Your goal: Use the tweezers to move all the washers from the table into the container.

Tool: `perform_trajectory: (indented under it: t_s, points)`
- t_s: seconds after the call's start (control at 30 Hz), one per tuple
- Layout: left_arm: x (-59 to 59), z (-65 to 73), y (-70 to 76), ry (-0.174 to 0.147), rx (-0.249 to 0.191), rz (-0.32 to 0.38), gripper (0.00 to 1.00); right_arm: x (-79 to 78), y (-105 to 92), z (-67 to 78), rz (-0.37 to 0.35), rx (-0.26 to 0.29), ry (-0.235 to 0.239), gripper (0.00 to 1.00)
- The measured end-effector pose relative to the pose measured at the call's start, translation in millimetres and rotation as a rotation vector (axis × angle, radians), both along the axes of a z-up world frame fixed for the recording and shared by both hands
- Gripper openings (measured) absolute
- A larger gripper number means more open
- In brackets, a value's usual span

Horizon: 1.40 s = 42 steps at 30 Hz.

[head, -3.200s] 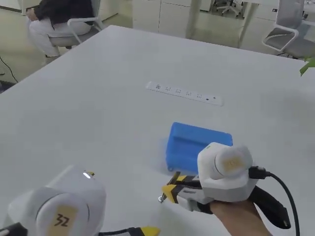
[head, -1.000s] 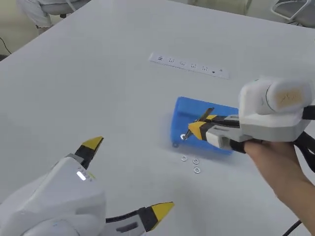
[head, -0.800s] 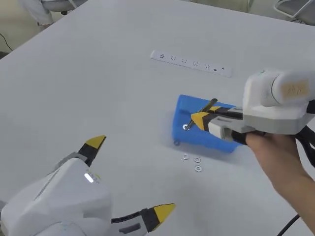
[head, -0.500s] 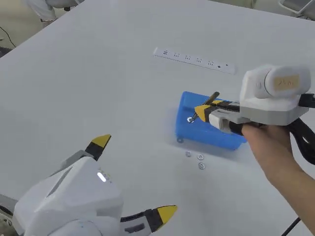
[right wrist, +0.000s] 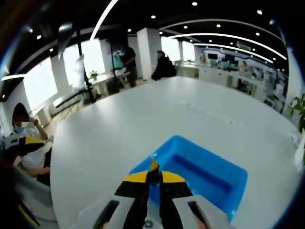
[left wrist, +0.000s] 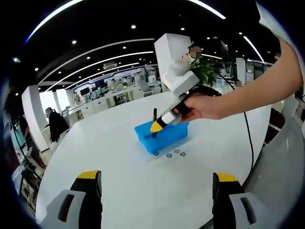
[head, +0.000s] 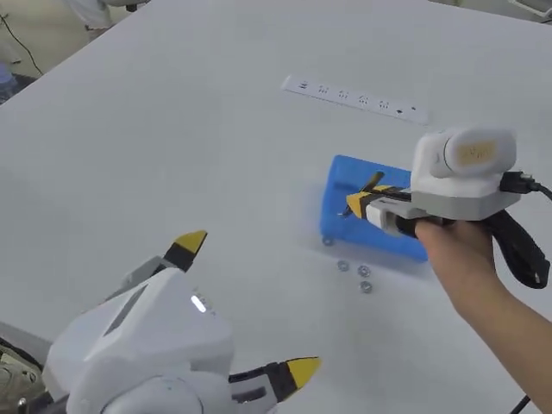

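The tweezers (head: 373, 181), clamped in the right gripper (head: 355, 205), are now held over the container (head: 341, 175), no longer down at the desk (head: 172, 129). Four washers (head: 363, 272) are left outside. The left gripper (head: 247, 306) is held apart.

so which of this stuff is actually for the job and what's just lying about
For the job:
- tweezers, clamped in the shut right tool
- washers on the table
- blue container

Lying about:
- power strip
- left tool, open, holding nothing
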<state>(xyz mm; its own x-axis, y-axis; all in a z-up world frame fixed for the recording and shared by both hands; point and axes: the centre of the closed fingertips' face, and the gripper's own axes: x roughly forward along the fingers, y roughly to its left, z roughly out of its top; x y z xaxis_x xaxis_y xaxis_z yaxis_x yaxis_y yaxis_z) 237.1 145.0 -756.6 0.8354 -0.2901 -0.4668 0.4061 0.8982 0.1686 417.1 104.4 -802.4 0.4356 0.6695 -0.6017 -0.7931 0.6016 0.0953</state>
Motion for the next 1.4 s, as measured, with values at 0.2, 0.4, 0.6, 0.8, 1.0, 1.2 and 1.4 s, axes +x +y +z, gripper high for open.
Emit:
perform_trajectory:
  t_s: [0.2,0.4,0.6,0.8,1.0,1.2,1.4]
  points:
    - [-0.3,0.1,0.3,0.001,0.006,0.0,0.99,-4.9,-2.4,-4.2,0.004,-0.011,0.005,0.05]
    - [-1.4,-0.2,-0.9,0.0,0.023,-0.008,0.99,-6.0,-4.2,-2.4,-0.004,-0.002,0.012,0.04]
    - [-1.1,0.5,0.8,0.0,0.018,-0.001,0.99,-5.7,-6.1,-2.2,-0.012,0.005,0.018,0.05]
    - [0.0,5.2,2.9,-0.019,0.001,0.011,0.99,-7.2,-5.9,-1.8,-0.014,0.008,0.03,0.05]
    - [1.5,7.5,5.8,-0.03,-0.009,0.026,0.99,-6.7,-7.7,13.4,-0.017,0.011,-0.021,0.05]
    - [2.4,9.4,5.6,-0.043,-0.021,0.027,0.99,-10.8,-8.3,37.2,-0.037,0.067,-0.047,0.05]
    - [2.6,8.6,6.3,-0.045,-0.016,0.03,0.99,-17.2,-6.5,53.0,-0.041,0.114,-0.048,0.05]
